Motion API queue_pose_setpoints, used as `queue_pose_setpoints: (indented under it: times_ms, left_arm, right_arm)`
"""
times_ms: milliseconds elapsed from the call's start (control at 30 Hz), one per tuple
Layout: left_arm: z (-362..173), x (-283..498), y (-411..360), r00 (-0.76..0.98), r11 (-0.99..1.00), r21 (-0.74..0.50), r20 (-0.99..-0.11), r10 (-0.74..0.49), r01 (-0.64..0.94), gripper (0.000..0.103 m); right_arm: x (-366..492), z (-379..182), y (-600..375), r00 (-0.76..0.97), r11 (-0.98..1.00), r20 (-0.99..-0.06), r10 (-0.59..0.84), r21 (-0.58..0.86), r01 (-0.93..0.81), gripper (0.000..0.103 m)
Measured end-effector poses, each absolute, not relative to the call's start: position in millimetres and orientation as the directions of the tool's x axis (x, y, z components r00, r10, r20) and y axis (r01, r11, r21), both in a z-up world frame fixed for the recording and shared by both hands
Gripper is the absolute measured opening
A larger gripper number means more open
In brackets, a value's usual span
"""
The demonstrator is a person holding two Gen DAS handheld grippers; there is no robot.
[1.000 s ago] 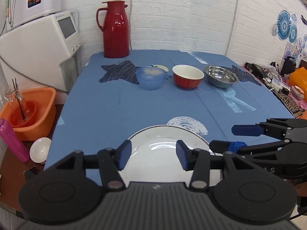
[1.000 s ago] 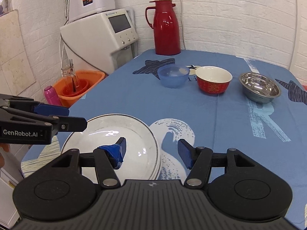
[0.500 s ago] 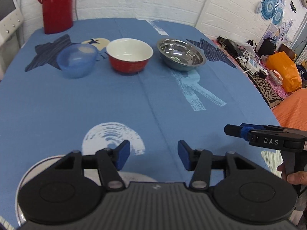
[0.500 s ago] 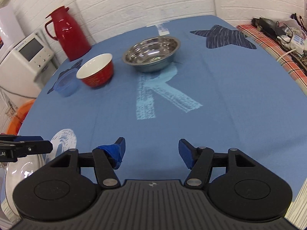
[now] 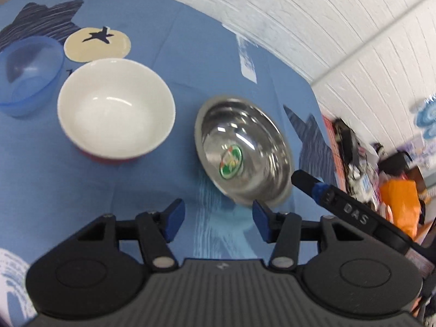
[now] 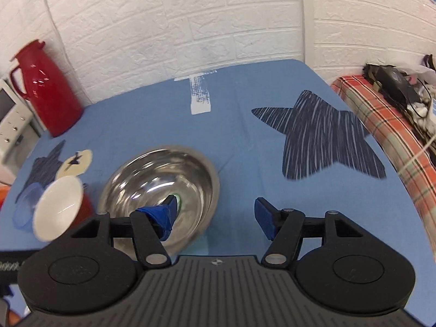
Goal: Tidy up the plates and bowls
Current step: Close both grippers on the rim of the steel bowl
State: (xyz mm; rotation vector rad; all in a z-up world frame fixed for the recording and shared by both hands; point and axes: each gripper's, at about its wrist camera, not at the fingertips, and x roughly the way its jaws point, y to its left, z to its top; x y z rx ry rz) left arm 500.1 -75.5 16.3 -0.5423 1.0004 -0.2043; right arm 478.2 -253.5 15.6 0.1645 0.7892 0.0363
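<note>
Both grippers hang over the blue tablecloth (image 6: 237, 114), fingers spread wide and holding nothing. The right gripper (image 6: 216, 216) straddles the near rim of the steel bowl (image 6: 163, 182), its left finger over the bowl's inside and its right finger over bare cloth. The left gripper (image 5: 216, 222) hovers just short of that bowl (image 5: 242, 152). The red bowl (image 5: 115, 109) sits beside it, then the blue bowl (image 5: 28, 75). Open cloth runs right to the table's edge.
</note>
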Motion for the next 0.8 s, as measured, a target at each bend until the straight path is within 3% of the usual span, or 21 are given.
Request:
queue_pose_setpoints:
  times_ms: [433,533,600,633,667,800]
  left_arm:
    - [-12,539,-88,0.524,0.869,-0.476,-0.779,-0.345,-0.137,0.052]
    - [-11,540,-87,0.533,0.873,-0.470,-0.777,-0.336,-0.134,0.052]
    - [-11,541,-87,0.529,0.886,-0.448,-0.784,-0.326,-0.119,0.036]
    - [-11,541,-88,0.523,0.894,-0.435,-0.789,-0.323,-0.104,0.022]
    - [-10,541,-88,0.515,0.894,-0.439,-0.788,-0.338,-0.086,0.015]
    - [-2,525,-80,0.520,0.910,-0.412,-0.789,-0.327,-0.053,0.014]
  right_arm:
    - [534,-20,-237,0.645,0.996,-0.759,0.085,0.086,-0.029,0.049]
    - [534,-19,-234,0.663,0.993,-0.739,0.116,0.105,-0.057,0.042]
    - [531,-19,-226,0.660,0.993,-0.742,0.114,0.081,-0.081,0.026]
    - [528,-19,-223,0.654,0.992,-0.747,0.123,0.082,-0.093,0.023]
    - [524,-18,-220,0.652,0.991,-0.747,0.128,0.080,-0.104,0.021]
    - [501,-11,-216,0.630,0.986,-0.760,0.162,0.101,-0.131,0.021]
